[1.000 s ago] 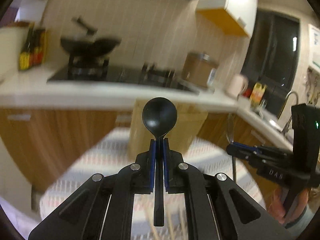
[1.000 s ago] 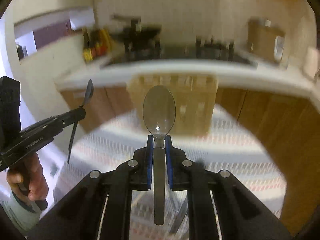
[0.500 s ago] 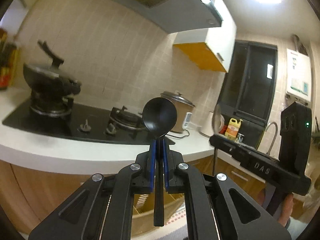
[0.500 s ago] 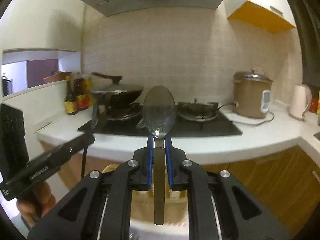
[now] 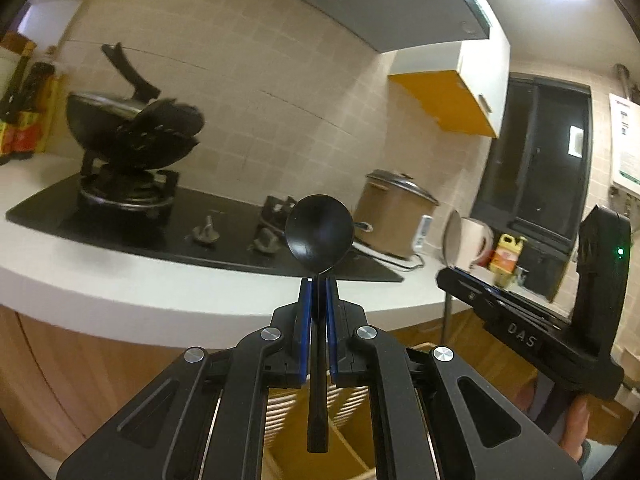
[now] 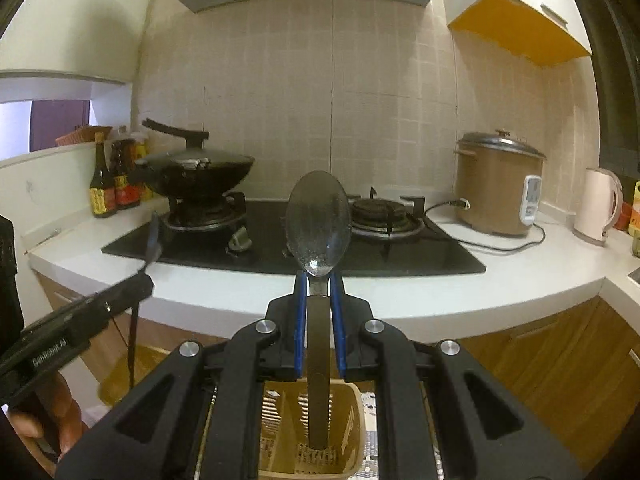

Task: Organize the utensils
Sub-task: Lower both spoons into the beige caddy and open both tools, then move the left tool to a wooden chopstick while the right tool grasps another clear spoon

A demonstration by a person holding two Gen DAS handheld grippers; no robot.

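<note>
Left wrist view: your left gripper (image 5: 318, 286) is clamped on the neck of a black plastic spoon (image 5: 319, 234), bowl up at frame centre.
Right wrist view: your right gripper (image 6: 318, 284) is clamped on the neck of a grey metal spoon (image 6: 318, 222), bowl up, handle hanging over a tan slotted plastic utensil basket (image 6: 354, 432) at bottom centre.
Handling, black spoon: likely light, stiff, matte; the grip just under the bowl suits it.
Handling, metal spoon: likely heavier, rigid, smooth and slippery; hold the flat neck firmly.
Count: you carry two spoons, one per gripper; one basket; two grippers.
</note>
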